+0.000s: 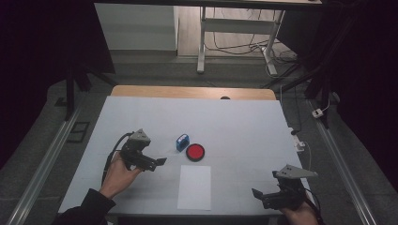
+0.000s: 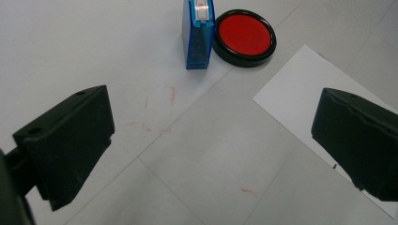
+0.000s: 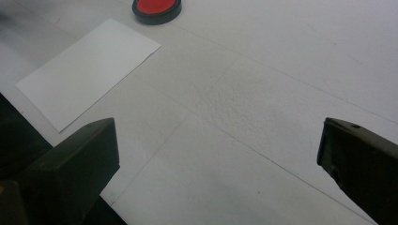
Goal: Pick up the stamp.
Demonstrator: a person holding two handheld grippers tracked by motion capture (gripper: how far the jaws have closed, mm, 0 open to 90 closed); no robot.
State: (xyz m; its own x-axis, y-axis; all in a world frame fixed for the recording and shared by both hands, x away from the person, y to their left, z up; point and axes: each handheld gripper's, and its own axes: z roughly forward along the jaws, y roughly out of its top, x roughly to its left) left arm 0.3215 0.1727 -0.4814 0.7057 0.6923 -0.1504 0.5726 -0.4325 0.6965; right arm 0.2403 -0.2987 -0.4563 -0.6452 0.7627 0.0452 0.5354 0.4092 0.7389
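A small blue box-shaped stamp (image 1: 182, 142) (image 2: 198, 35) lies on the white table cover, touching a round red ink pad in a black case (image 1: 195, 152) (image 2: 244, 37) (image 3: 156, 9). A blank white sheet (image 1: 195, 186) (image 2: 300, 101) (image 3: 84, 70) lies nearer the front edge. My left gripper (image 1: 159, 162) (image 2: 211, 150) hovers open left of the stamp, pointing toward it, with nothing between its jaws. My right gripper (image 1: 256, 193) (image 3: 216, 173) is open and empty at the front right, aimed toward the sheet.
Faint red marks (image 2: 157, 112) stain the cover near the left gripper. The wooden table edge (image 1: 192, 92) shows at the back, with a desk frame and cables (image 1: 244, 42) on the floor beyond. Rails (image 1: 44, 164) run along both sides.
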